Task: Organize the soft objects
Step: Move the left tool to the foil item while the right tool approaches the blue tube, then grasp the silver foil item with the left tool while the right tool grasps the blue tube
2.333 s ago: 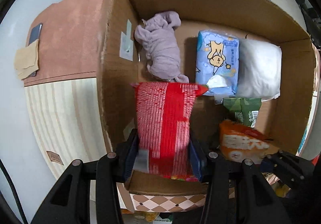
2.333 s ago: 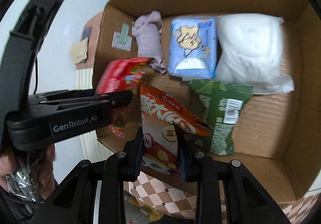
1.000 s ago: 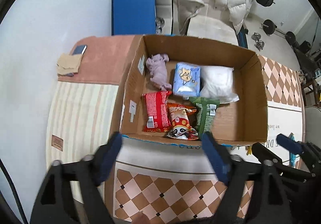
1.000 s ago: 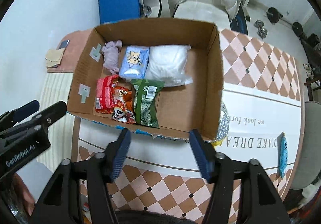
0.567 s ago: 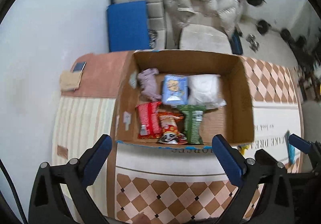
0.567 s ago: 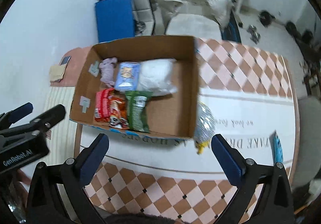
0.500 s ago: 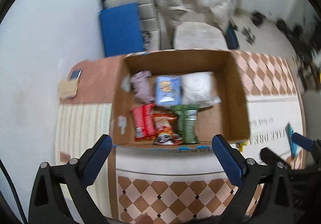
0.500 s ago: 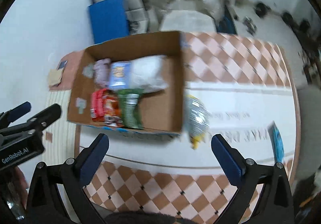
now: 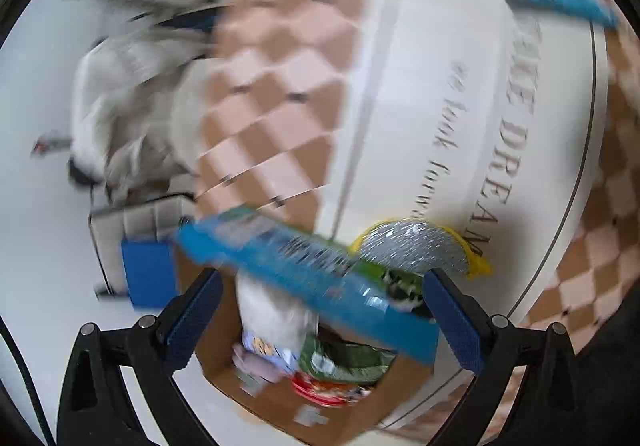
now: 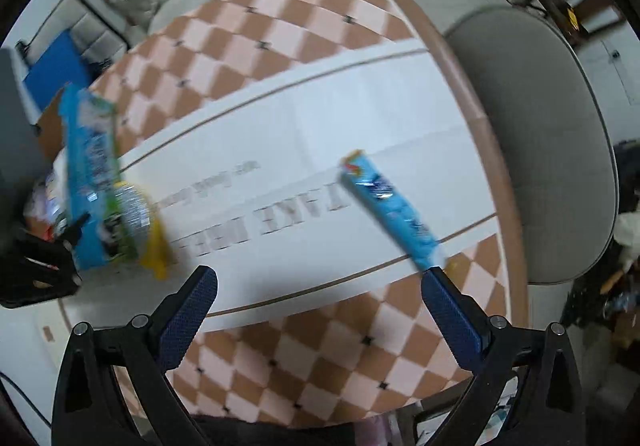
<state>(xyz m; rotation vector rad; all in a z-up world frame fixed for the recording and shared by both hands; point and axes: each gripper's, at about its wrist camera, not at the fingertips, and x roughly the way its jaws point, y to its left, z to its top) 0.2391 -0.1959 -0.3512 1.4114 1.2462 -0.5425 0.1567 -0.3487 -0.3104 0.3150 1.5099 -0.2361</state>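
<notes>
My left gripper [image 9: 320,326] is open and empty above the cardboard box [image 9: 320,412], which holds a green snack bag [image 9: 344,360], a red one [image 9: 320,392], a white packet [image 9: 276,318] and a lilac cloth [image 9: 256,366]. A silver-and-yellow snack bag [image 9: 416,246] lies on the tablecloth just outside the box's blue-printed side [image 9: 308,270]. My right gripper [image 10: 320,310] is open and empty over the table; a long blue snack packet [image 10: 392,210] lies ahead of its right finger. The box [image 10: 90,174] and silver bag [image 10: 140,218] are at its far left.
The round table has a white cloth with printed lettering [image 10: 288,214] and a checked border [image 10: 320,358]. A grey chair [image 10: 540,134] stands at the right of the table. A white jacket on a bench [image 9: 120,102] and a blue mat [image 9: 148,270] lie beyond the table.
Both grippers have swung quickly to the right, away from above the box toward the table's right part. The left view is blurred and rotated. Both stay open.
</notes>
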